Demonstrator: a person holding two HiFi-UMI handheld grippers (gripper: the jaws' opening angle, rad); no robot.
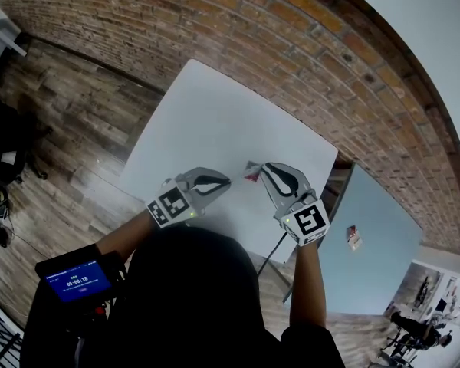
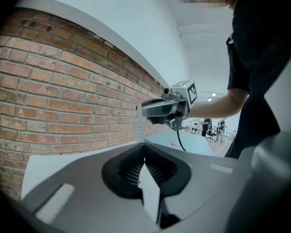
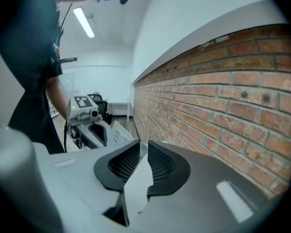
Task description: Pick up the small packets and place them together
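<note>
My left gripper (image 2: 144,159) is shut on a small white packet (image 2: 149,188) that stands on edge between its pads. It hovers over the near part of the white table (image 1: 215,121), seen in the head view as the left gripper (image 1: 227,179). My right gripper (image 3: 141,152) has a second white packet (image 3: 137,181) between its pads, with a thin slit showing beside it. In the head view that packet (image 1: 251,172) shows a red patch at the right gripper (image 1: 259,169). The two grippers face each other, a short way apart, and the packets do not touch.
A brick wall (image 1: 314,60) runs behind the table's far edge, and wood flooring (image 1: 69,129) lies to the left. A pale blue surface (image 1: 376,236) sits beyond the table's right side. A device with a blue screen (image 1: 77,278) hangs at the person's left arm.
</note>
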